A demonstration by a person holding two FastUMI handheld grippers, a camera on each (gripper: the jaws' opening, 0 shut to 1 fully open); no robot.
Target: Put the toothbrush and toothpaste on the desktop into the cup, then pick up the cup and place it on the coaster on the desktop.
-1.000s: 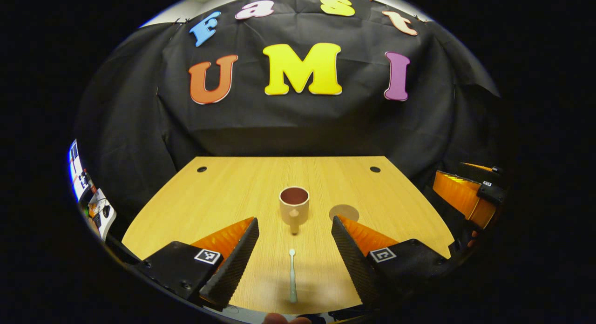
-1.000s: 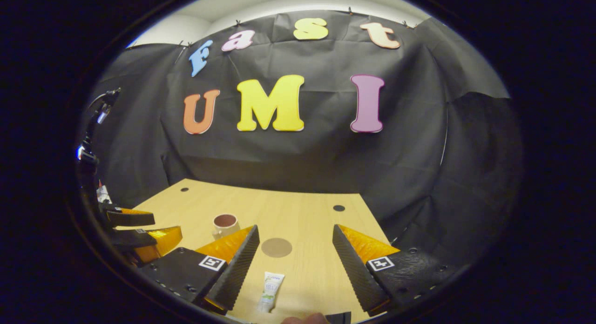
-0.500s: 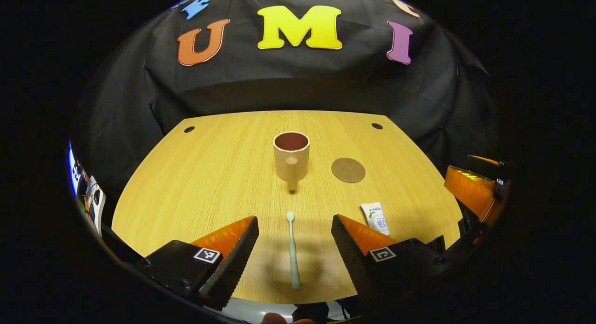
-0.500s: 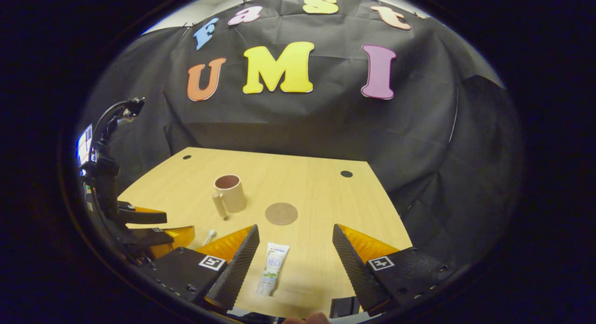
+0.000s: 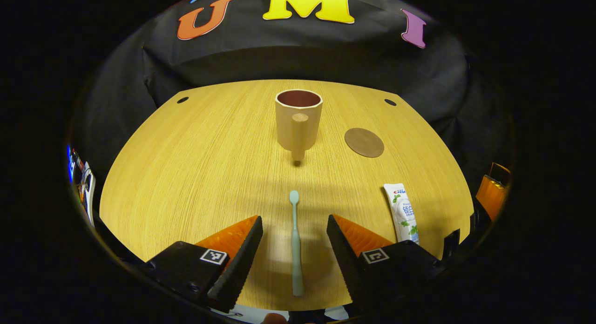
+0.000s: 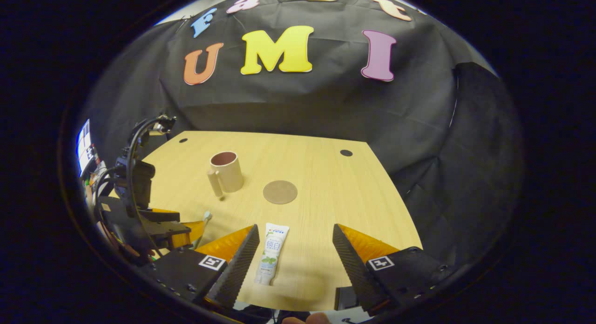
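Wooden counter [image 5: 195, 165]. The cup [image 5: 298, 117] stands upright, handle toward the camera; the coaster [image 5: 364, 142] lies right of the cup, apart. Nearer than the cup lie the toothbrush [image 5: 295, 242] and the toothpaste [image 6: 271, 253]. Left tongs [image 5: 294, 226] spread, straddling the toothbrush untouched; right tongs [image 6: 295, 233] spread above the toothpaste. Tube lettering is too small to make out.

Both views look forward and down from the near edge, sharing the desktop [image 5: 195, 165] and cup [image 6: 226, 171].

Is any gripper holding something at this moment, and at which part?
Nothing is held. The toothbrush lies between the open left gripper jaws, untouched; the toothpaste lies between the open right gripper jaws.
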